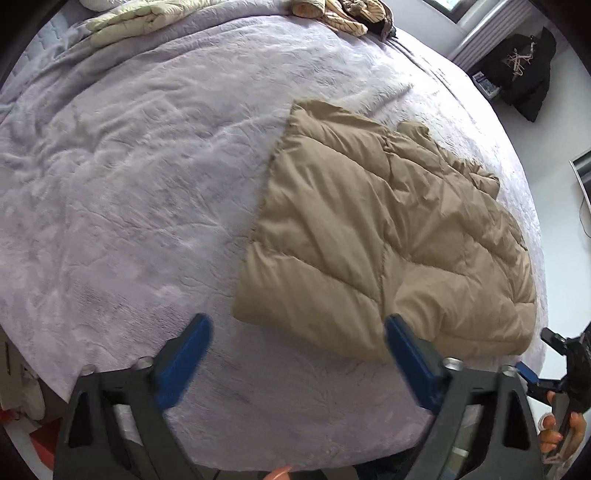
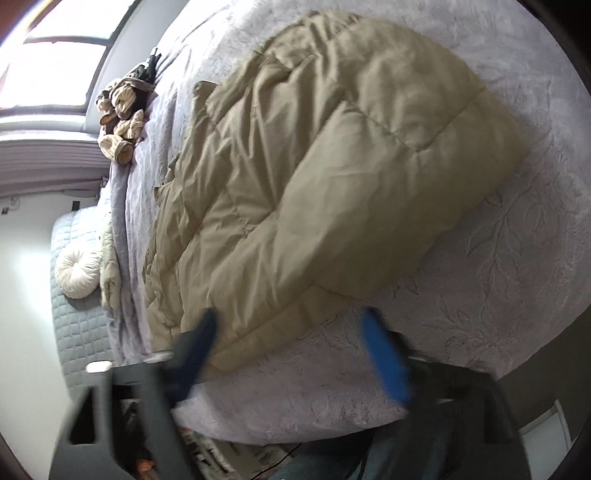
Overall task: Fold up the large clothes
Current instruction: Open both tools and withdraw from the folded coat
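right claw [image 2: 288,332] blurred, jacket [image 2: 314,177] edge cut off

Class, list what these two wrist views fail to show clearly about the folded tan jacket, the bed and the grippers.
- Tan jacket: sleeves and front hidden, folded under, in both views.
- Right gripper: fingers motion-blurred in the right wrist view; mostly cut off by the edge in the left wrist view.
- Pile of clothes at the bed's far edge: cut by the rim, too small to identify.

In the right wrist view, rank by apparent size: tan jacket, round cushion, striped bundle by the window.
1. tan jacket, by far the largest, though nearest the camera.
2. striped bundle and round cushion: look alike in size; not ranked.
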